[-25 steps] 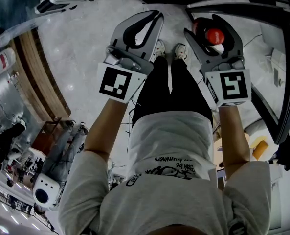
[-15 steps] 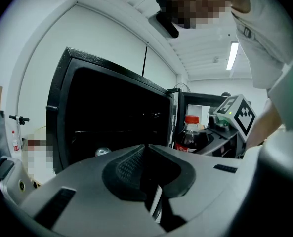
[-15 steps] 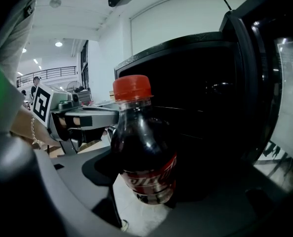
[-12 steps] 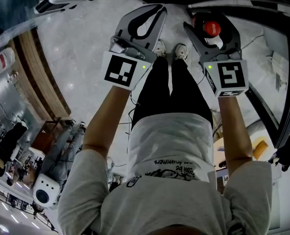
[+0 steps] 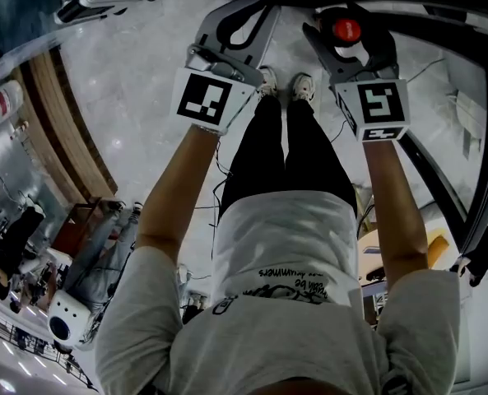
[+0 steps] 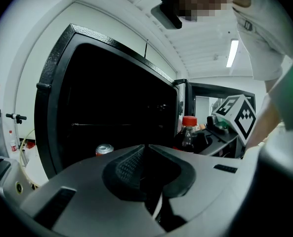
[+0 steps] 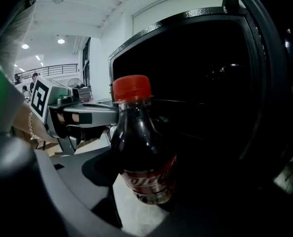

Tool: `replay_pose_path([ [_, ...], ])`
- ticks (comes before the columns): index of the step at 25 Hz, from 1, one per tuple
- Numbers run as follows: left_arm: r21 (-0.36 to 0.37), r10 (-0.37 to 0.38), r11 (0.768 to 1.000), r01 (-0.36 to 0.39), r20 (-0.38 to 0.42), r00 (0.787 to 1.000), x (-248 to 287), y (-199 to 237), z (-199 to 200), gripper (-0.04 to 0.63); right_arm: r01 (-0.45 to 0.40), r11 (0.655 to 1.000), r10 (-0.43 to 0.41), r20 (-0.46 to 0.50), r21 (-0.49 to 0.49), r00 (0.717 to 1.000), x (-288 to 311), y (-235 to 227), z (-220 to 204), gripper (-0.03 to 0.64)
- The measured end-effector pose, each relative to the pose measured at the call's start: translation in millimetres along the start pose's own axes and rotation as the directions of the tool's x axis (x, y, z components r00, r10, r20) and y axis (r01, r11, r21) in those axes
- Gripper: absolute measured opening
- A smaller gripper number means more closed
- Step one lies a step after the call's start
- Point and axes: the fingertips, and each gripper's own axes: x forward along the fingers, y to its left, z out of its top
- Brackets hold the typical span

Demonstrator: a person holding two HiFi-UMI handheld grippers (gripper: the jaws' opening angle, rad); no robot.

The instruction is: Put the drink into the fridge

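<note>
Right gripper view gives you the clearest read: your right gripper (image 7: 147, 184) is clamped on the drink bottle (image 7: 139, 147), one jaw on each side of its labelled lower body, spread wide to take its width. The bottle stands upright, its long axis vertical and its red cap (image 7: 131, 88) pointing straight up, with the label band just above the jaws. It hangs directly in front of the fridge (image 7: 186, 19), held clear of the pale floor seen under it. The fridge's dark opening fills the space behind the bottle. The black frame arcs over the cap with room to spare and curves down well to the bottle's right. Whether the bottle has crossed the frame line, you cannot tell from here.

In the left gripper view, your left gripper (image 6: 145, 154) has its jaws closed tip to tip with nothing between them, and it points at the same opening. The fridge frame's left edge and top edge stand well out from the jaws. Inside, a thin shelf line (image 6: 111, 125) runs across at mid height, and a can (image 6: 104, 150) sits low in the fridge, toward the frame's left side. The space around the can looks dark and unfilled.

In the head view, both grippers reach forward side by side toward the fridge's dark edge, the left one just beside the bottle.
</note>
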Motion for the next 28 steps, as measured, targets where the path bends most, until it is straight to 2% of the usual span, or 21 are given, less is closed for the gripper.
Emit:
replay_pose_path([
  [7, 0.017, 0.003, 1.0, -0.003, 0.006, 1.0, 20, 10, -4, 0.034, 0.017, 1.0, -0.017, 0.009, 0.023, 1.0, 21, -16, 0, 0.33],
  [13, 0.008, 0.018, 1.0, -0.018, -0.003, 1.0, 35, 20, -12, 0.034, 0.049, 0.998, -0.049, 0.014, 0.039, 0.999, 36, -35, -2, 0.33],
  [22, -0.009, 0.032, 0.999, -0.032, 0.031, 0.999, 60, 38, -14, 0.034, 0.057, 0.995, -0.058, 0.012, 0.076, 0.998, 62, -52, -7, 0.33],
  [28, 0.011, 0.029, 1.0, -0.029, 0.003, 1.0, 76, 46, -22, 0.034, 0.077, 0.992, -0.08, 0.025, 0.102, 0.996, 77, -66, -9, 0.33],
])
